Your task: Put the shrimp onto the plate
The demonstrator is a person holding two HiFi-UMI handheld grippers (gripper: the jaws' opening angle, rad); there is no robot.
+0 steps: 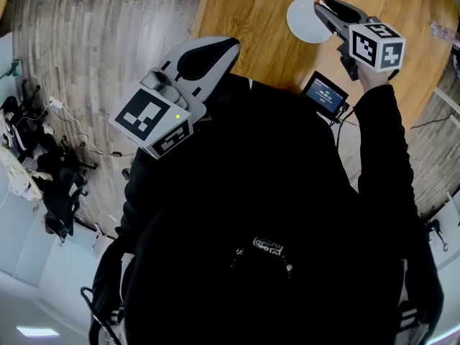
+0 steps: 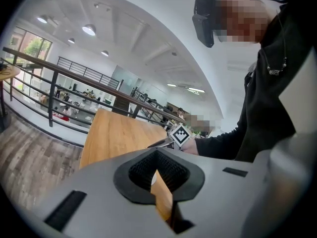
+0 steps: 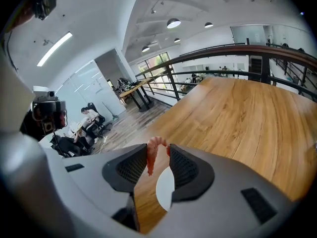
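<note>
Head view: no readable writing. Each gripper carries a marker cube (image 1: 151,121) of black-and-white squares. A small lit screen (image 1: 325,94) at the edge of the table (image 1: 251,13) shows lines too small to read. The left gripper (image 1: 231,43) is held close in front of the chest, over the floor, tips pointing toward the table edge. The right arm, in a black sleeve, reaches forward, and the right gripper (image 1: 320,3) sits above the far right rim of the white plate (image 1: 302,24), which lies on the table

Left gripper view: the 2 ribbed pads meet at the tips, with only a thin wedge of table showing behind them; nothing is gripped. The other gripper's marker cube shows ahead, over the table

Right gripper view: the jaws stand partly apart, clamped on the shrimp (image 3: 154,155). It is pinched at its curved top between the 2 tips, tail hanging down. The plate shows lower in the gap; the shrimp is in the air by the plate's rim, not touching it
</note>
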